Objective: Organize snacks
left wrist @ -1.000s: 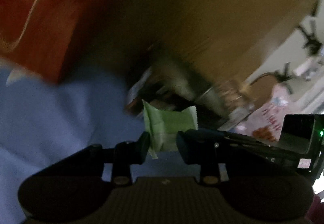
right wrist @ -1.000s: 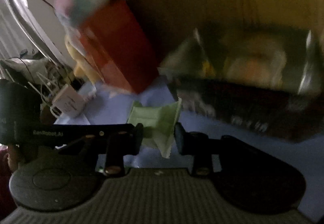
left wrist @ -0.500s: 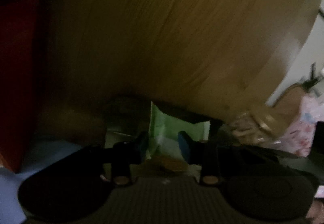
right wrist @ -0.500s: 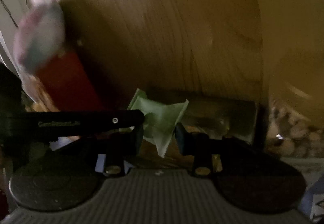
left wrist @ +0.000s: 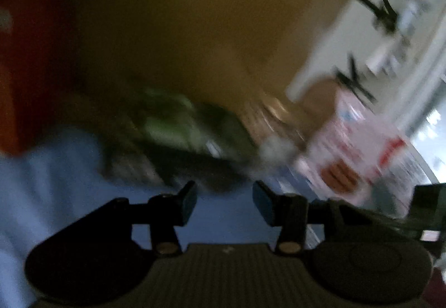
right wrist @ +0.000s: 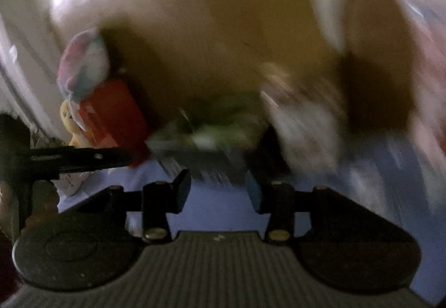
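Both my claws hang apart and empty: left claw (left wrist: 224, 203), right claw (right wrist: 218, 191). Green snack packet (left wrist: 178, 129) lies in the dark tray (left wrist: 195, 171) by the wooden board (left wrist: 195, 29), red box (left wrist: 19, 71) beside it. Everything's blurred. Risk, I'd say: moving this fast I could clip the tray or jar (left wrist: 267, 113) and scatter snacks over the blue table (left wrist: 41, 182).

I count one red box (right wrist: 111, 113), one pink-white bag (left wrist: 359, 146), and, through the blur, perhaps one green packet (right wrist: 211, 135).
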The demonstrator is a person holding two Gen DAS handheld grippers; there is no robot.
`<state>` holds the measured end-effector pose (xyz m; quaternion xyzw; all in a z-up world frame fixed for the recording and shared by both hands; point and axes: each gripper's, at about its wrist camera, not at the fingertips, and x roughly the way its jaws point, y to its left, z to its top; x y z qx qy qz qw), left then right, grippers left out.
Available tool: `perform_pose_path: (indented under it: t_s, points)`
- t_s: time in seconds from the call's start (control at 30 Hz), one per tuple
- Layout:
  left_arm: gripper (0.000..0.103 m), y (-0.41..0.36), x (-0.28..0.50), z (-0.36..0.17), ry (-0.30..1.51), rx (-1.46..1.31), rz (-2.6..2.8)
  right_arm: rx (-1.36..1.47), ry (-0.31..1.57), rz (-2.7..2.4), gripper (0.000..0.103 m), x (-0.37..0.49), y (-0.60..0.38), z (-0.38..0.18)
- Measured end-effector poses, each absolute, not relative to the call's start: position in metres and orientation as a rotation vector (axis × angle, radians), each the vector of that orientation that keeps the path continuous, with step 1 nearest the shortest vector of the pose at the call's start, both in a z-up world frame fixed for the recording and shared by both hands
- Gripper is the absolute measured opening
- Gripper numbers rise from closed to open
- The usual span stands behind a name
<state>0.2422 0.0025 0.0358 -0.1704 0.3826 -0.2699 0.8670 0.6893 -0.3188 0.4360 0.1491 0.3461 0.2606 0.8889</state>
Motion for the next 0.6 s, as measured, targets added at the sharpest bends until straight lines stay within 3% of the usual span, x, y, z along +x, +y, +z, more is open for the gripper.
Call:
perform_pose_path:
  t_s: [0.37, 0.43, 0.47, 0.5, 0.6]
  points:
    - [0.047, -0.070, 0.238, -0.029, 1.041, -0.414, -0.713, 0.500, 0.846, 0.487, 0.046, 0.559, -0.297, 0.284]
    - [0.047, -0.077, 0.234, -0.034, 1.044, -0.383, -0.700, 0.497, 0.848, 0.511, 0.046, 0.541, -0.307, 0.256]
    - [0.047, -0.078, 0.232, -0.035, 1.037, -0.371, -0.701, 0.496, 0.847, 0.525, 0.046, 0.534, -0.297, 0.216]
    - [0.047, -0.077, 0.229, -0.035, 1.033, -0.364, -0.709, 0.492, 0.849, 0.538, 0.046, 0.537, -0.292, 0.216]
    - [0.047, -0.075, 0.228, -0.031, 1.049, -0.360, -0.697, 0.506, 0.871, 0.548, 0.034, 0.520, -0.268, 0.147]
